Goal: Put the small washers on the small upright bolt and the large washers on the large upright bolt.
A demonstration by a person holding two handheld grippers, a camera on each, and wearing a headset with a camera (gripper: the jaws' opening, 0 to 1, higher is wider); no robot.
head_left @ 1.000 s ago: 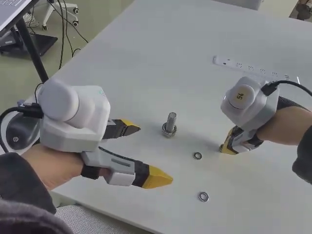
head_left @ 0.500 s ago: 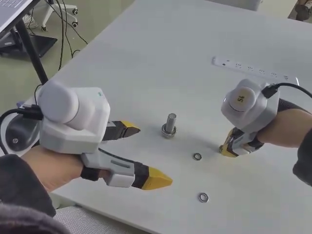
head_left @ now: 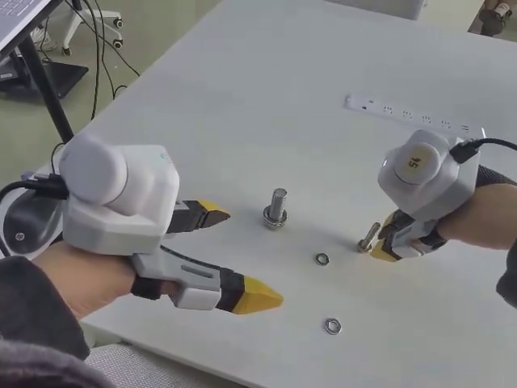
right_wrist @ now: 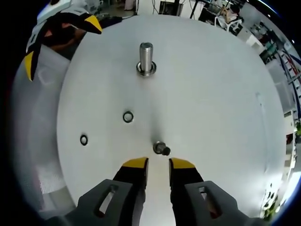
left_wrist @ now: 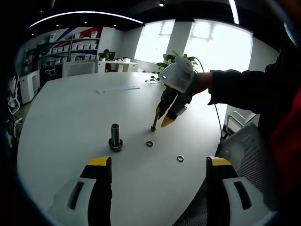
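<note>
The washer [head_left: 322, 259] nearest the large bolt [head_left: 276, 207] looks thin and slippery (best pinched by its rim); the left gripper [head_left: 240, 256] gapes and the right gripper [right_wrist: 158, 163] is barely parted.

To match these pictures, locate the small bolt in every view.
Head view: small bolt right of centre, by the right gripper.
Left gripper view: small bolt near centre, below that gripper's tips.
Right gripper view: small bolt below centre, just ahead of the jaws.
Shared landmark: large upright bolt.
</note>
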